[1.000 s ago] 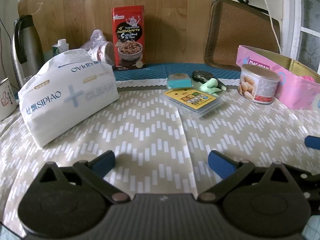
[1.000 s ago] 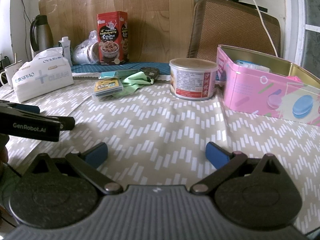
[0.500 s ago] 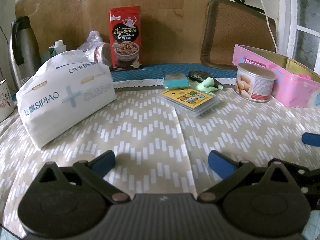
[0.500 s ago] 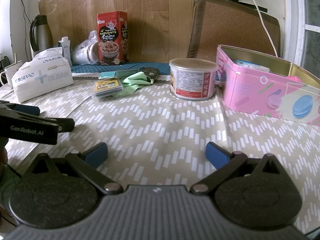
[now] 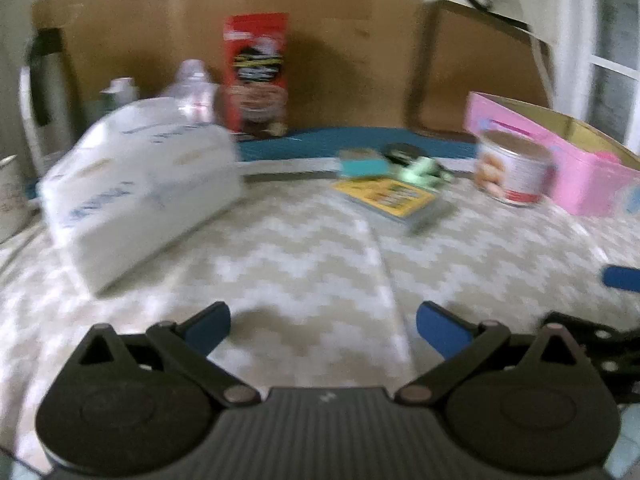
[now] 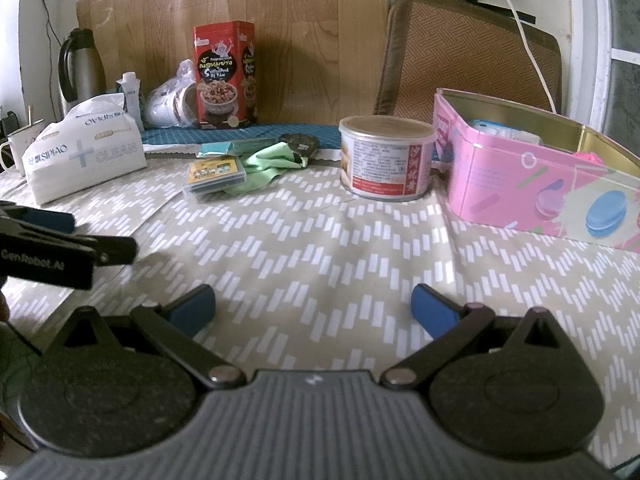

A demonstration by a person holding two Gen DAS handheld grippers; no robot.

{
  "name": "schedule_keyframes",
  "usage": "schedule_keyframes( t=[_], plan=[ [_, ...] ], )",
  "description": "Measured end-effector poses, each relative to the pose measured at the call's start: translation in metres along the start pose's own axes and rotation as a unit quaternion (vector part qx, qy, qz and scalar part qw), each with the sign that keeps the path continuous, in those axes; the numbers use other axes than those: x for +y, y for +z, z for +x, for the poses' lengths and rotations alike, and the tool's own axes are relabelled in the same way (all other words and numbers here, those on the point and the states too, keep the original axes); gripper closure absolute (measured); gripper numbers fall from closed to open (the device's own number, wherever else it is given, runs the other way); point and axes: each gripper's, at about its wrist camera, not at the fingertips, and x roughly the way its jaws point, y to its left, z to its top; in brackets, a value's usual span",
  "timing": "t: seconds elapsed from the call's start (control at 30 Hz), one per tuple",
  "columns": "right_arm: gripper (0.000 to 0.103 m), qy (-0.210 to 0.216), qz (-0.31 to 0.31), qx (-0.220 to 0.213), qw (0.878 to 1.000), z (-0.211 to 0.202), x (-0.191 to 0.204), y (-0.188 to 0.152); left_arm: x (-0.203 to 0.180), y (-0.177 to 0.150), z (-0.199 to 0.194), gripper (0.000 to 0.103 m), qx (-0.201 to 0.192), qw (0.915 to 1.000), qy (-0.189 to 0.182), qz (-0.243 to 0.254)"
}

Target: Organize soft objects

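Observation:
A white tissue pack (image 5: pixel 140 192) lies at the left of the table; it also shows in the right wrist view (image 6: pixel 86 156). A green cloth (image 6: pixel 266 162) lies mid-table by a yellow card case (image 6: pixel 214 174); the cloth (image 5: pixel 420 170) and case (image 5: pixel 386 196) also show in the blurred left wrist view. An open pink tin (image 6: pixel 536 184) stands at the right with soft items inside. My left gripper (image 5: pixel 323 326) is open and empty above the tablecloth. My right gripper (image 6: pixel 312 310) is open and empty, short of all objects.
A round food can (image 6: pixel 386 158) stands left of the pink tin. A red box (image 6: pixel 224 74), a bagged cup (image 6: pixel 172 100), a kettle (image 6: pixel 78 68) and a mug (image 6: pixel 18 148) line the back and left. A woven chair back (image 6: pixel 472 60) stands behind.
The left gripper's view has shifted and blurred, so that gripper is moving; the objects sit slightly farther right and closer. The right gripper has barely moved. Both stay open.

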Motion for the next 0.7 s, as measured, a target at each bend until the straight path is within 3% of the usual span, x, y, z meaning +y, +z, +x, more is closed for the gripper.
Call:
schedule_keyframes(
  t=[0.07, 0.13, 0.17, 0.27, 0.37, 0.5, 0.53, 0.6, 0.7],
  plan=[
    [0.0, 0.01, 0.002, 0.015, 1.0, 0.001, 0.002, 0.007, 0.013, 0.003, -0.007, 0.0, -0.019, 0.9997, 0.014, -0.011],
    [0.014, 0.04, -0.012, 0.016, 0.999, 0.004, 0.008, 0.018, 0.029, 0.006, -0.011, 0.0, -0.04, 0.9988, 0.02, -0.021],
    [0.016, 0.049, -0.022, 0.014, 0.998, 0.006, 0.013, 0.025, 0.036, 0.007, -0.009, 0.0, -0.041, 0.9985, 0.018, -0.029],
    [0.022, 0.078, -0.043, 0.006, 0.996, 0.021, 0.028, 0.049, 0.058, 0.007, 0.005, 0.001, -0.009, 0.9967, -0.013, -0.079],
    [0.024, 0.087, -0.054, 0.003, 0.995, 0.048, 0.045, 0.071, 0.069, 0.007, 0.006, 0.001, -0.018, 0.9938, -0.043, -0.101],
    [0.023, 0.109, -0.058, 0.032, 0.992, 0.085, 0.058, 0.088, 0.065, 0.006, 0.007, 0.001, -0.018, 0.9944, -0.042, -0.095],
    [0.026, 0.104, -0.063, 0.039, 0.992, 0.094, 0.062, 0.089, 0.065, 0.006, 0.007, 0.001, -0.016, 0.9947, -0.042, -0.093],
    [0.043, 0.093, -0.067, 0.041, 0.993, 0.1, 0.063, 0.086, 0.064, 0.006, 0.008, 0.001, -0.015, 0.9948, -0.043, -0.091],
    [0.043, 0.114, -0.039, 0.042, 0.992, 0.081, 0.052, 0.079, 0.066, 0.005, 0.009, 0.001, -0.016, 0.9945, -0.045, -0.094]
  ],
)
